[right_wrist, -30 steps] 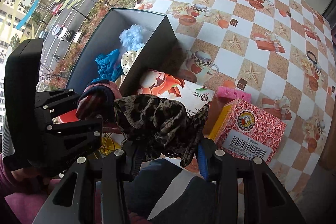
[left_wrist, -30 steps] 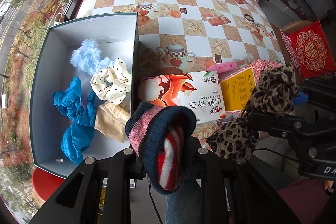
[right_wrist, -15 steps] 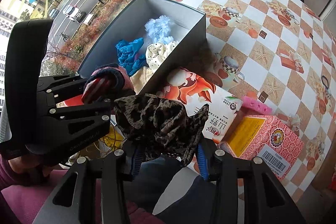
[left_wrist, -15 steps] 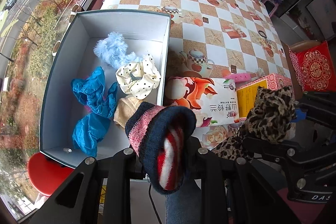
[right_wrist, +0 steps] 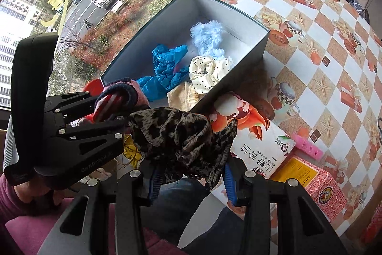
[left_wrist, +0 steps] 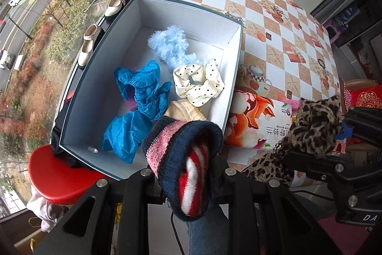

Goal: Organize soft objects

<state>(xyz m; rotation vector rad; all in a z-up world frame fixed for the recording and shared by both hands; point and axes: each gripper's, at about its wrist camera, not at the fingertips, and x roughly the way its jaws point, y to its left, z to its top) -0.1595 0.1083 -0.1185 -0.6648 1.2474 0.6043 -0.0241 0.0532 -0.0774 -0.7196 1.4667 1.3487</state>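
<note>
A striped navy, pink and red knitted sock (left_wrist: 183, 159) was clamped in the left gripper (left_wrist: 188, 179) at the grey cardboard box's (left_wrist: 152, 1) near edge; a leopard-print fabric scrunchie (right_wrist: 181, 135) was clenched by the right gripper (right_wrist: 191, 179) beside it; a premature release could have dropped either outside the rim

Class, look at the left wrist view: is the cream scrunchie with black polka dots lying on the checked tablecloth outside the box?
No, the cream polka-dot scrunchie lies inside the open grey cardboard box, beside the fluffy light-blue scrunchie.

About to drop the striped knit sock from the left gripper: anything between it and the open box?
Nothing visible. The navy, pink and red striped knit sock, clamped in the left gripper, hangs at the near rim of the open grey cardboard box.
</note>
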